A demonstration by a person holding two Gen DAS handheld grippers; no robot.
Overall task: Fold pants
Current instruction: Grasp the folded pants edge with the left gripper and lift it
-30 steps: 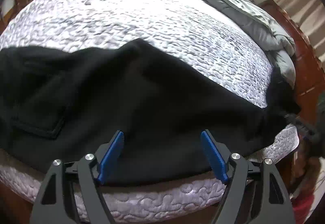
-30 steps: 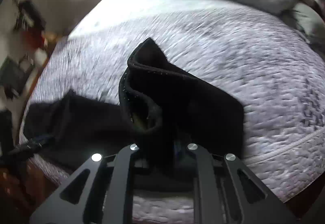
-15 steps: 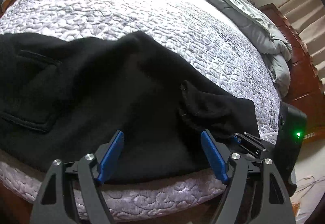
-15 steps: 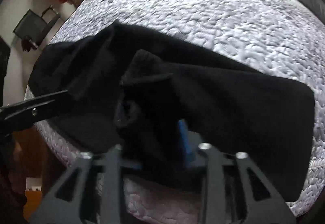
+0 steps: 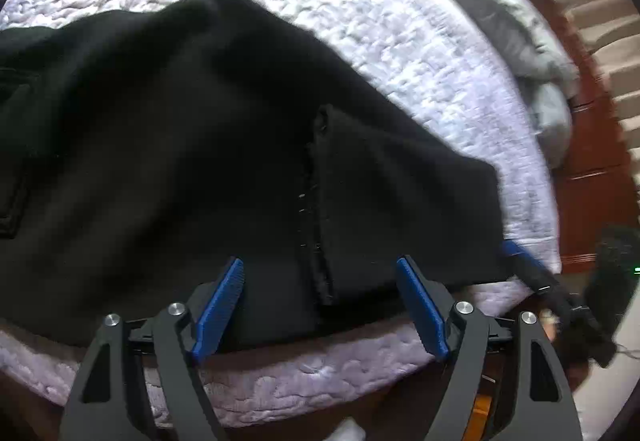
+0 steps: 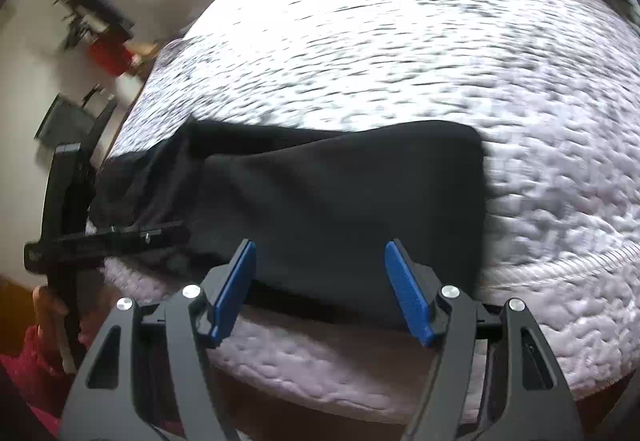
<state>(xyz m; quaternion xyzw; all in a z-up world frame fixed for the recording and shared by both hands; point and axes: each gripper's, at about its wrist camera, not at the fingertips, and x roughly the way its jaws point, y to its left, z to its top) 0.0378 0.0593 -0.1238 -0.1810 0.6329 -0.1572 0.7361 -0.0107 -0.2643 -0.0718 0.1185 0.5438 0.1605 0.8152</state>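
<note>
My left gripper [image 5: 320,305]: jaws spread wide and holding nothing, hovering at the near edge of the bed over the hem line of the folded part.
My right gripper [image 6: 320,287]: jaws also apart and empty, poised just off the near edge of the cloth, blue pads [image 6: 404,291] clear of it.
Pants [image 5: 200,145]: black, lying flat on the quilted mattress [image 5: 360,21] along its near edge; 1 leg end is laid back over the rest, its cuff edge [image 5: 318,209] running between my left pads.
Folded end [image 6: 360,201]: from my right view it lies smooth, its right side a clean rounded fold.
Pocket [image 5: 12,161]: a patch pocket shows at the far left, so the waist end lies that way.
Step in hand: I judge the 1st fold is laid down and released.
Next move: likely 1 more fold; I would need to pinch both layers at the fold and carry them toward the waist without dragging the lower layer.
Farther off: a grey duvet [image 5: 520,41] bunched at the head of the bed.
</note>
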